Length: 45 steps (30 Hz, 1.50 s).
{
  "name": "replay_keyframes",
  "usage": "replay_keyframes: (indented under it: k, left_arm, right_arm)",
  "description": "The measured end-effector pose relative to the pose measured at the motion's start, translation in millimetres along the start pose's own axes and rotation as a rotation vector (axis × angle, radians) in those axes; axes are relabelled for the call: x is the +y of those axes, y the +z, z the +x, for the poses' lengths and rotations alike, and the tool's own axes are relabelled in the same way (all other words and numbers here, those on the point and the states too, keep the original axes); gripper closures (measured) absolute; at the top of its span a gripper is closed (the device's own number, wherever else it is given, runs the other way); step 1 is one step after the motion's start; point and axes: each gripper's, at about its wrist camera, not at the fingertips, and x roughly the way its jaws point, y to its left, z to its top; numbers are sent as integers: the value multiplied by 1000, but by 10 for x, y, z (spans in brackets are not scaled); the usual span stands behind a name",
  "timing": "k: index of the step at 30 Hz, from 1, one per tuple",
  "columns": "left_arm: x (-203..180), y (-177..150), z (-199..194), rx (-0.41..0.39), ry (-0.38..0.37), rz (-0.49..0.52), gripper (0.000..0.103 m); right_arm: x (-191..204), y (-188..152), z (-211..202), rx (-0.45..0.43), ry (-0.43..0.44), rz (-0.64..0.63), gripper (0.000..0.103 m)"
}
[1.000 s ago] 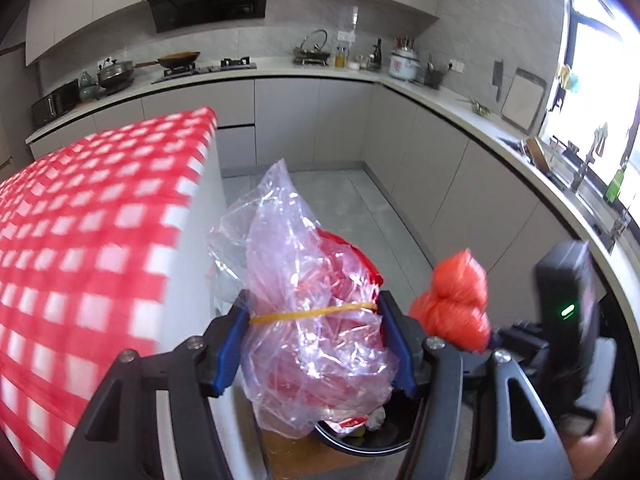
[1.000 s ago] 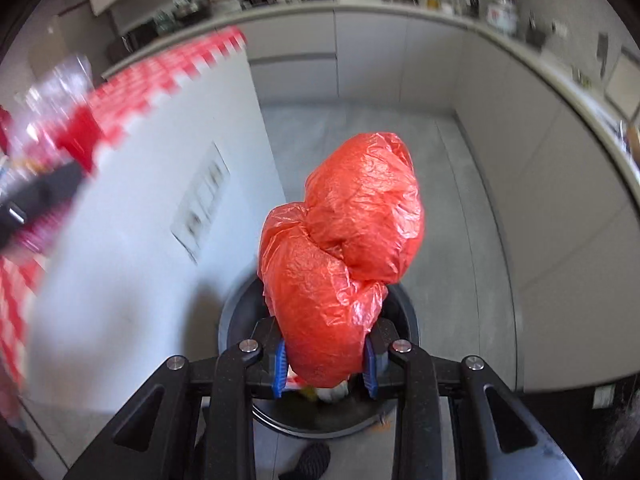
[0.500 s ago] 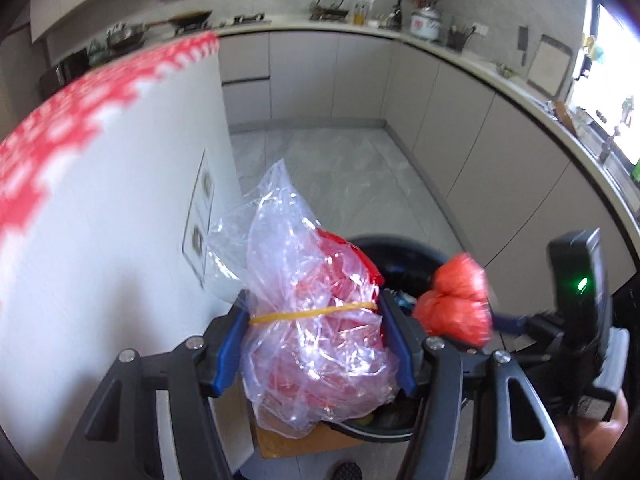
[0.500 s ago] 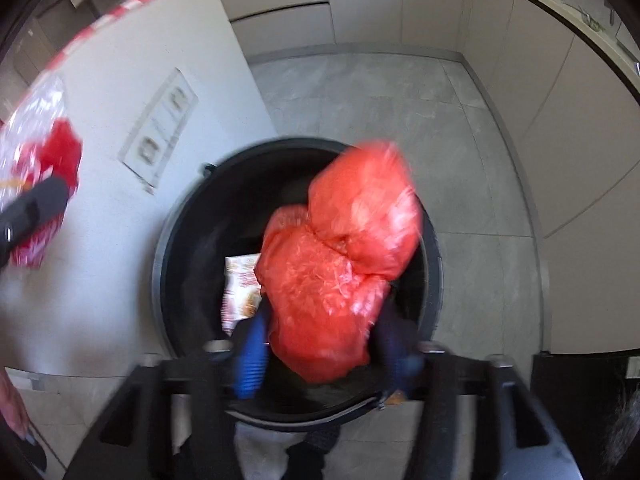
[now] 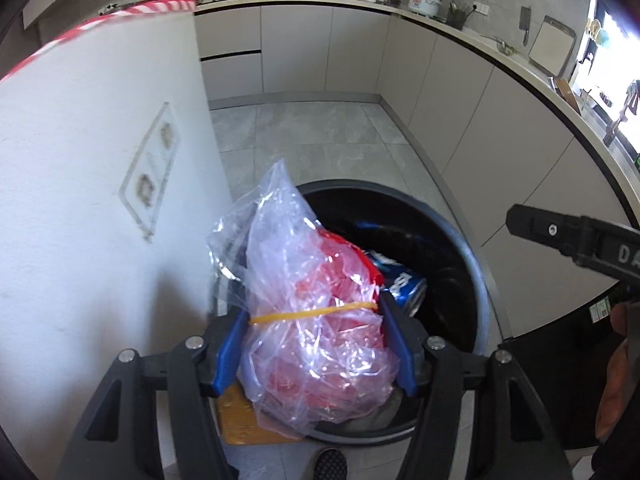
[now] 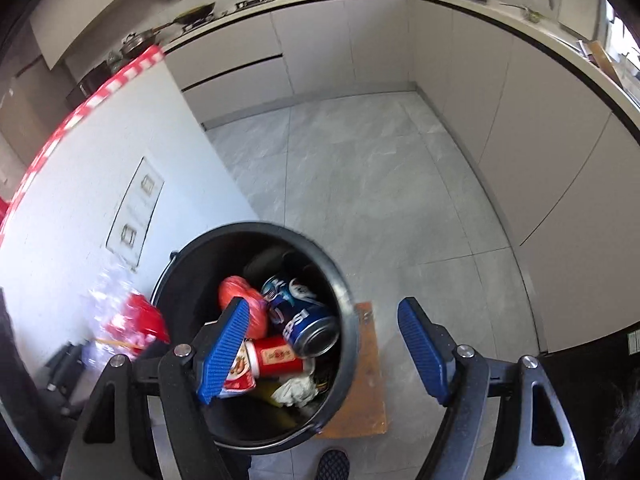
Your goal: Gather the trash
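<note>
My left gripper (image 5: 314, 344) is shut on a clear plastic bag (image 5: 308, 320) with red trash inside and a yellow rubber band around it. It holds the bag over the near left rim of the black trash bin (image 5: 476, 280). My right gripper (image 6: 324, 344) is open and empty above the bin (image 6: 344, 292). The red plastic bag (image 6: 240, 292) lies inside the bin beside a blue Pepsi can (image 6: 300, 312), a red cup (image 6: 276, 356) and crumpled paper. The clear bag also shows in the right wrist view (image 6: 124, 320), at the bin's left.
A white counter side with wall sockets (image 5: 152, 176) stands close on the left, topped by a red checked cloth (image 5: 120, 20). Beige cabinets (image 5: 480, 120) line the back and right. A brown board (image 6: 368, 368) lies under the bin on the grey tile floor.
My right gripper opened and the red bag dropped into the bin. Both grippers moved lower, towards the bin; the left one still holds the clear bag.
</note>
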Motion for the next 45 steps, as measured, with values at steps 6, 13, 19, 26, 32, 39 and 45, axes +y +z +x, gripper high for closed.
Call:
replay_keyframes:
  k: [6, 13, 19, 26, 32, 39, 45]
  left_arm:
    - [-118, 92, 73, 2, 39, 10, 3]
    - [-31, 85, 22, 10, 92, 13, 3]
    - [15, 96, -88, 25, 93, 12, 3]
    - [55, 193, -492, 8, 58, 18, 0]
    - [125, 121, -1064, -58, 57, 28, 0]
    - [390, -153, -1824, -88, 75, 17, 0]
    - [582, -438, -2569, -167, 111, 22, 0]
  right_arm:
    - [-128, -32, 1, -3, -24, 11, 24]
    - [-308, -90, 217, 62, -53, 69, 0]
    - [-248, -136, 270, 121, -55, 35, 0]
    - [-75, -190, -175, 91, -99, -33, 0]
    - [37, -302, -698, 56, -110, -41, 0]
    - [459, -626, -1508, 7, -75, -89, 0]
    - [970, -989, -2283, -54, -70, -143, 0]
